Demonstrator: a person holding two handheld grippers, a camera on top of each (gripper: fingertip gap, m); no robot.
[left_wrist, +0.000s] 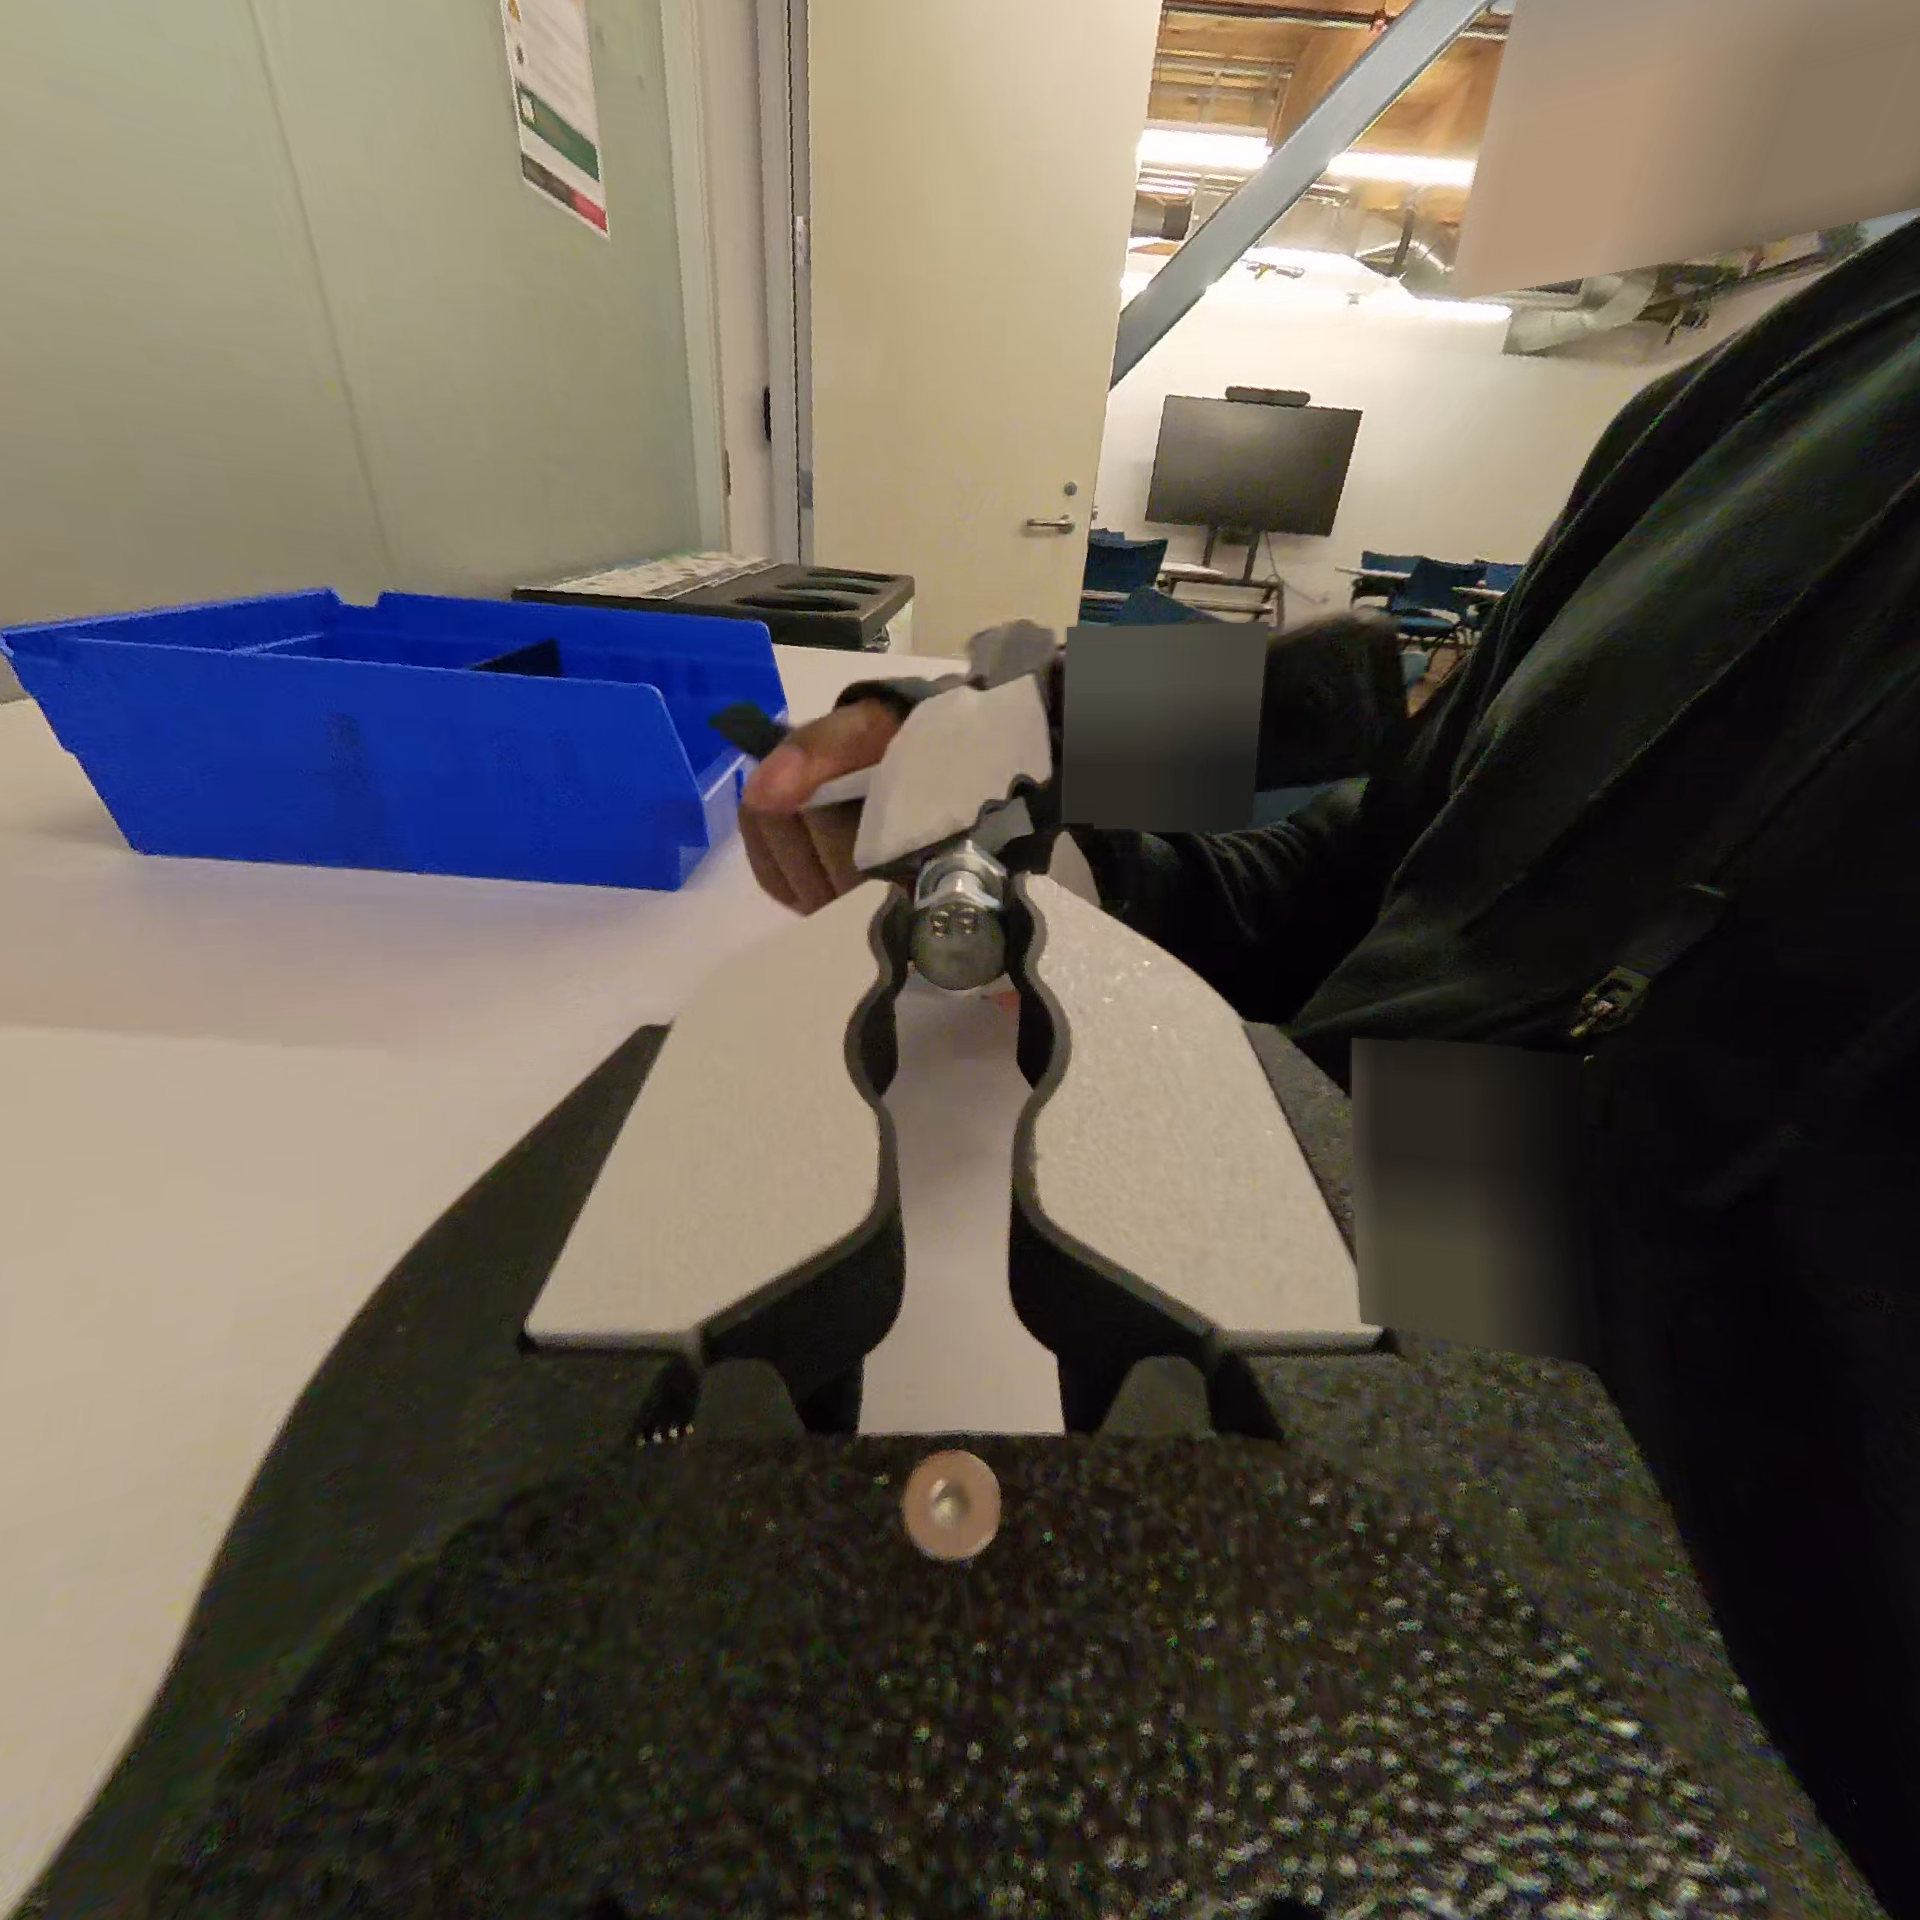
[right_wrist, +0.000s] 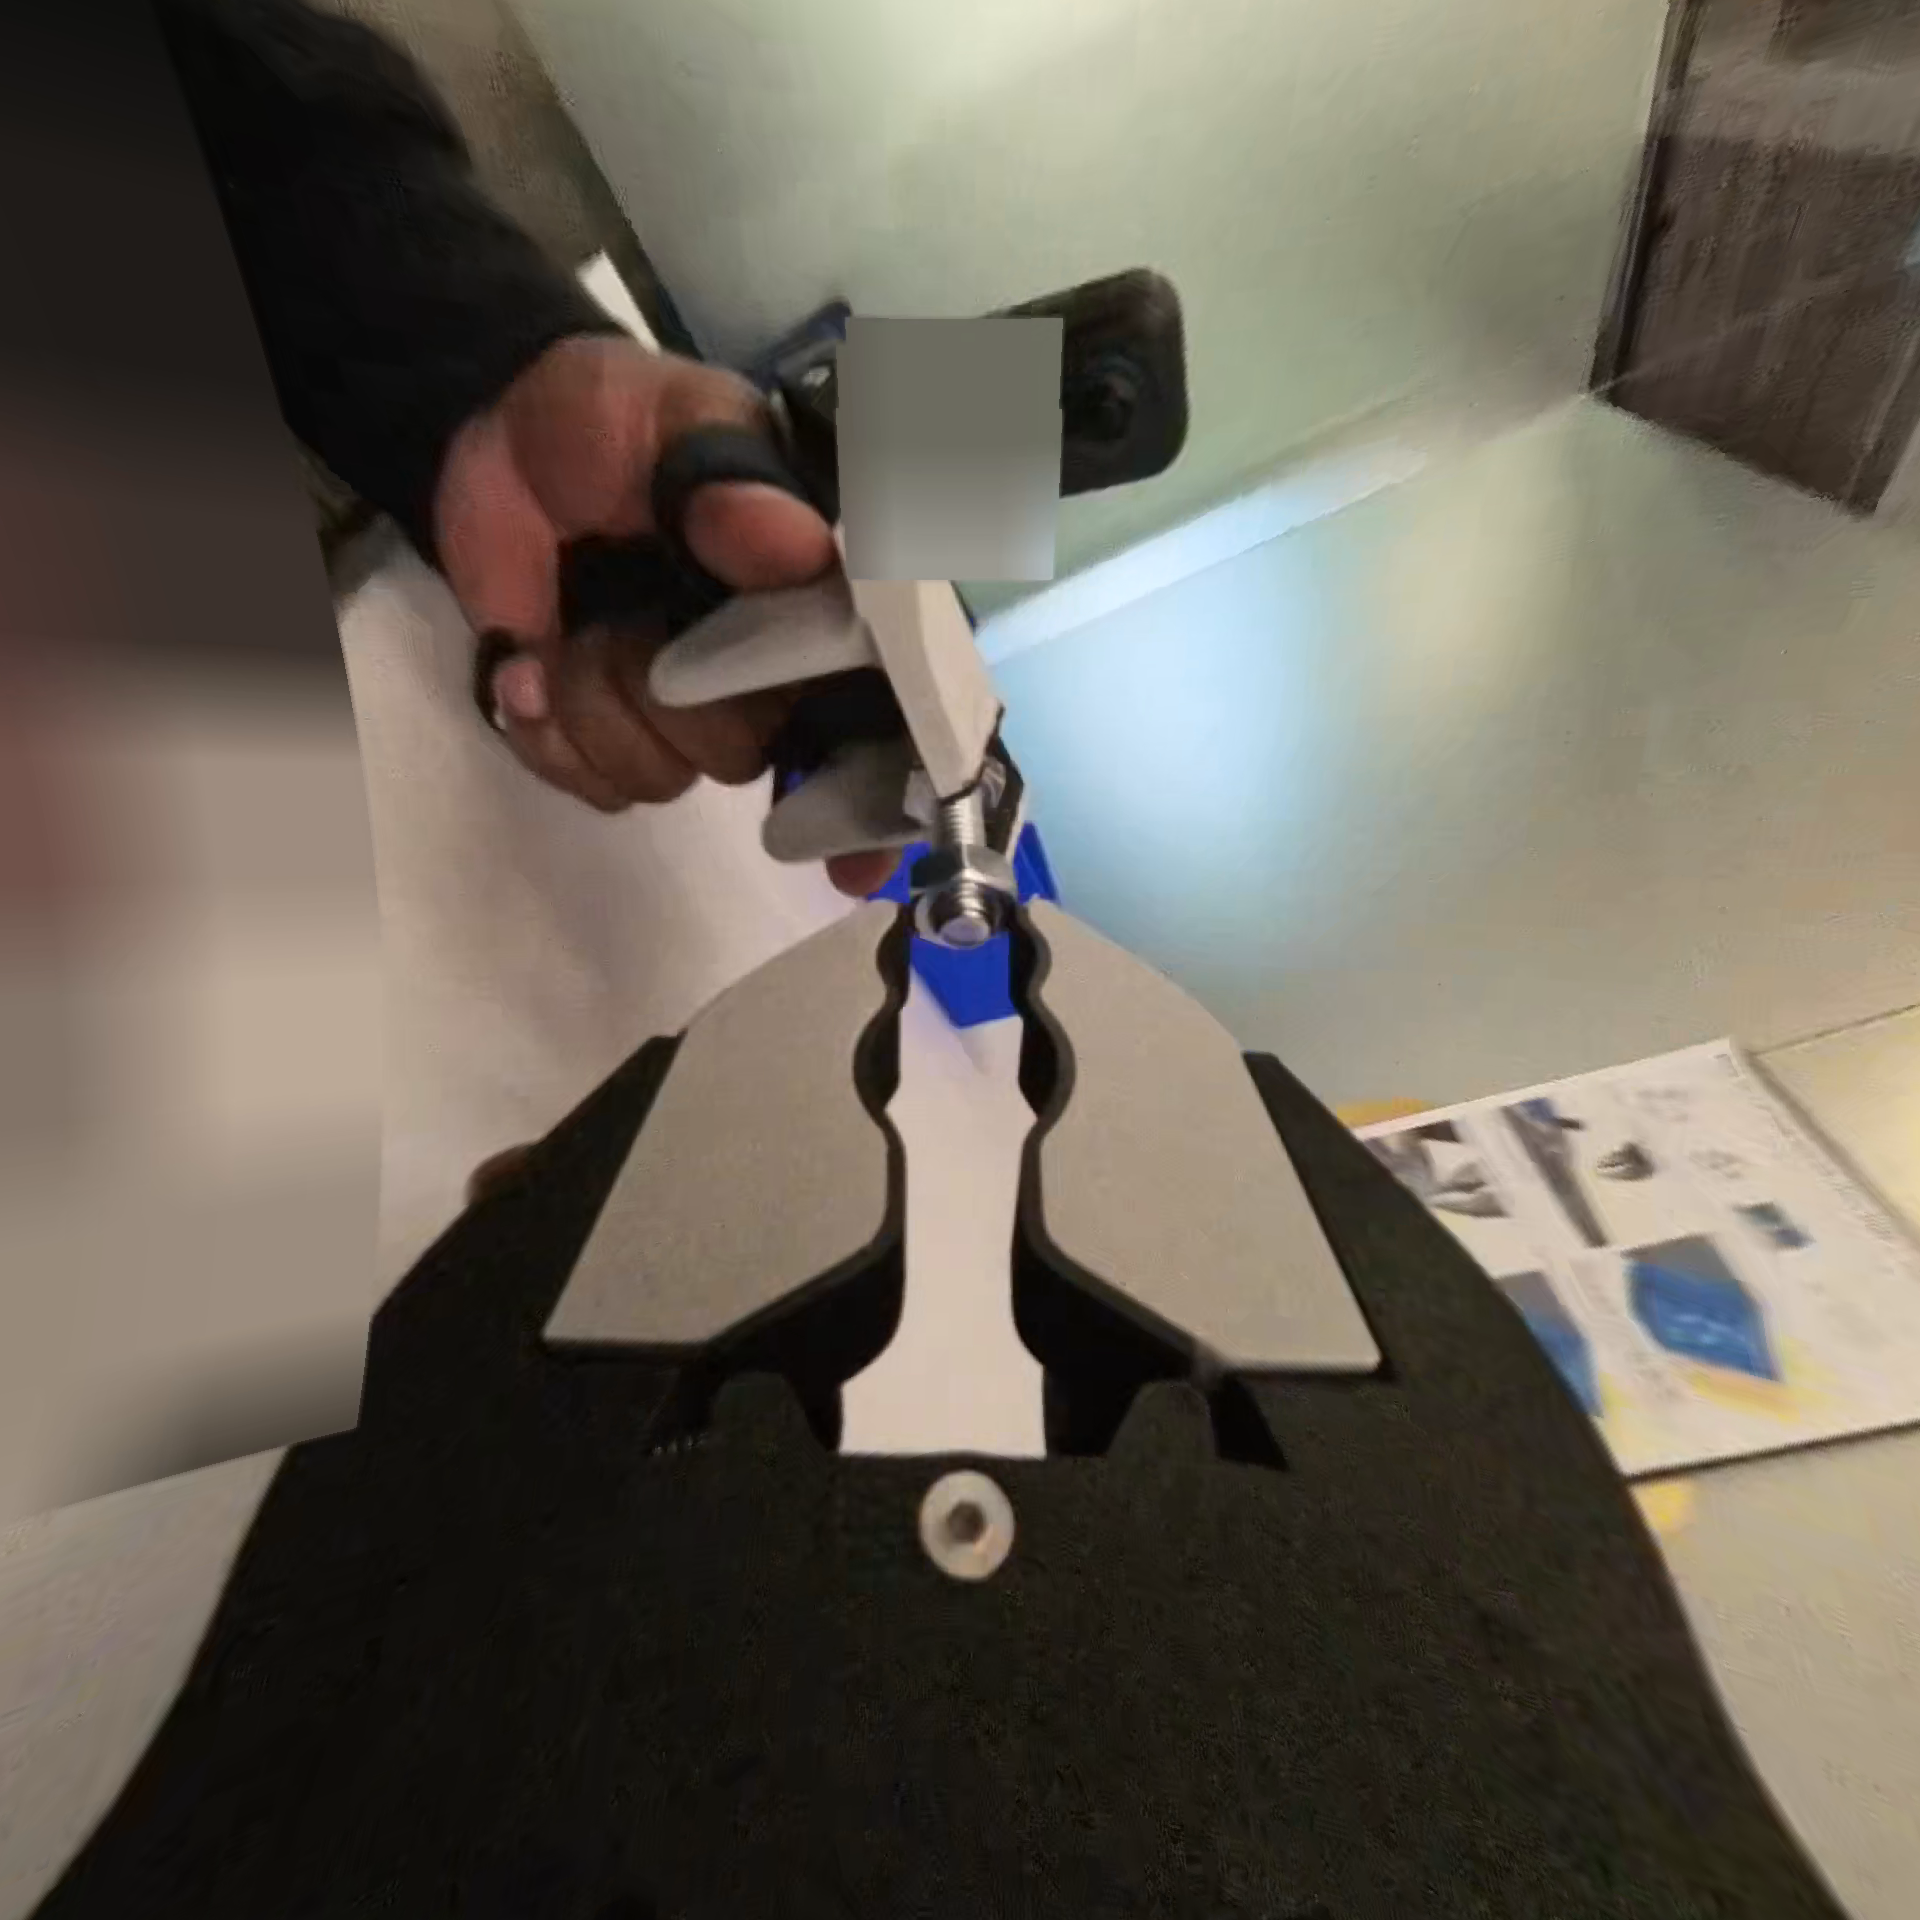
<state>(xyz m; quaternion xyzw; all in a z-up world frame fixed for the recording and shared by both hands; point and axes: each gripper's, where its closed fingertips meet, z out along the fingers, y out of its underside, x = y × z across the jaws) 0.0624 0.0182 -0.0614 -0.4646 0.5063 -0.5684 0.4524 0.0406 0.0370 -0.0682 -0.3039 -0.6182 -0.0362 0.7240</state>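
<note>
Left gripper (left_wrist: 957, 940) clenched on the head of a silver bolt (left_wrist: 957, 935), held above the white table (left_wrist: 260, 1091). Right gripper (right_wrist: 964, 920) clamped on the nut (right_wrist: 971, 891) at the bolt's threaded end — the two meet tip to tip. Right hand (left_wrist: 810, 821) wraps its handle, fingers curled. Blue bin (left_wrist: 395, 727) sits at ten o'clock of the left gripper.
</note>
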